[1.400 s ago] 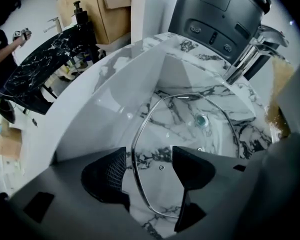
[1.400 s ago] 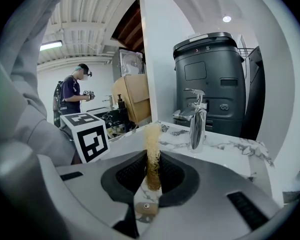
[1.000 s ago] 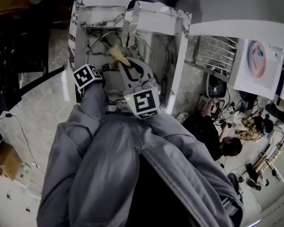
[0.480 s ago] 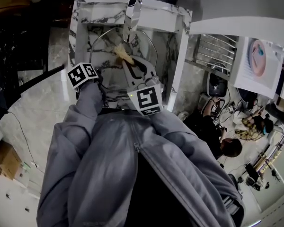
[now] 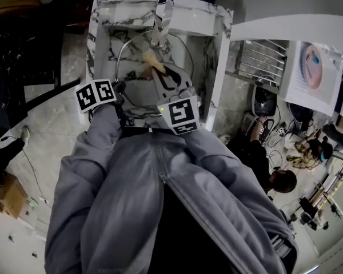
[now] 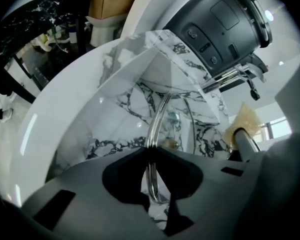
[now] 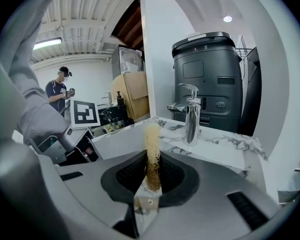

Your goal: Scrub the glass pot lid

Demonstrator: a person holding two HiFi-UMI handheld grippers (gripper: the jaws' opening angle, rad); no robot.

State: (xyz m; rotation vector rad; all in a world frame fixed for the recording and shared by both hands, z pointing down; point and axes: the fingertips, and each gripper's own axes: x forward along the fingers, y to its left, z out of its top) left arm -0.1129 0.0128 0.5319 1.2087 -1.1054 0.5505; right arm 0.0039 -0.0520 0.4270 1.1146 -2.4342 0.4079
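Note:
The glass pot lid (image 5: 138,73) with its metal rim (image 6: 157,119) stands tilted in the marble sink (image 5: 217,56). My left gripper (image 5: 123,87) is at the lid's left edge. Its jaws have just been closing, and in the left gripper view the gripper (image 6: 151,153) is shut on the rim. My right gripper (image 5: 160,74) reaches over the lid, shut on a tan scrubbing sponge (image 5: 151,59). In the right gripper view the sponge (image 7: 152,144) sticks up from between that gripper's (image 7: 151,158) jaws.
A chrome faucet (image 5: 162,17) rises at the sink's back edge, close above the lid. A dark grey appliance (image 7: 207,79) stands behind the faucet (image 7: 191,115). A metal rack (image 5: 257,61) is to the right of the sink. People sit on the floor at the right (image 5: 263,164).
The lid has risen from lying low in the basin to a tilted stand, its rim now a big ring. The left gripper moved left and up. The right gripper barely shifted.

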